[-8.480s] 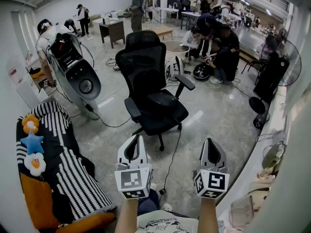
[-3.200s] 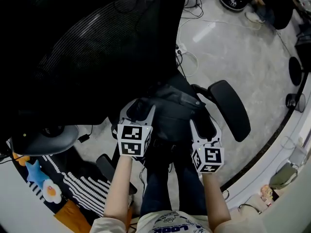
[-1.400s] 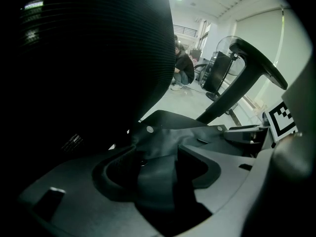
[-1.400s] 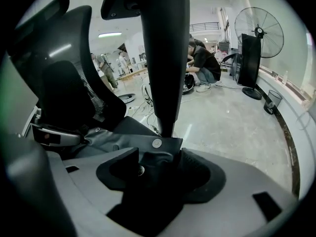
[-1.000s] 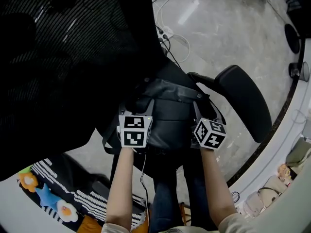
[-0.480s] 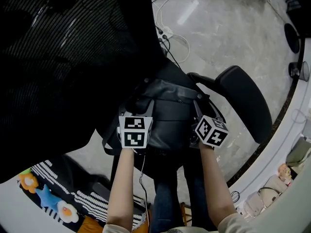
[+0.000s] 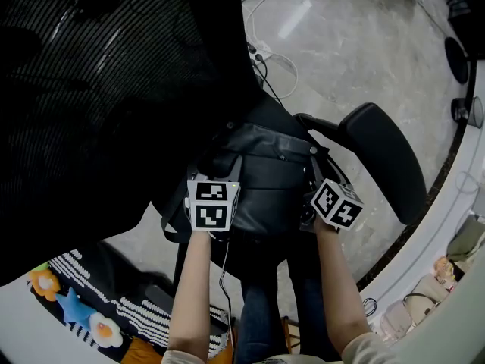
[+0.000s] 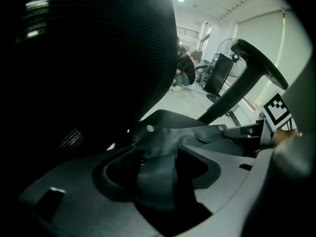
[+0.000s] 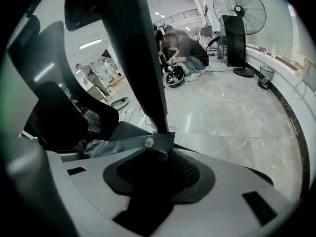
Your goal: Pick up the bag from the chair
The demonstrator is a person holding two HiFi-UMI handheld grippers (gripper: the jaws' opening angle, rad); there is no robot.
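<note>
Two grippers, left gripper and right gripper (jaws just closing), each pinch a riveted corner of the black bag on the seat of the office chair; grasping step, next likely a level joint lift

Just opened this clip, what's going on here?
A person stands over a black office chair with tongs in each hand, going for the black bag on its seat. The left tongs have bag fabric pinched between their jaws. The right tongs have just been closing, with the bag's riveted corner between their jaws. The bag lies on the seat, not yet lifted.
</note>
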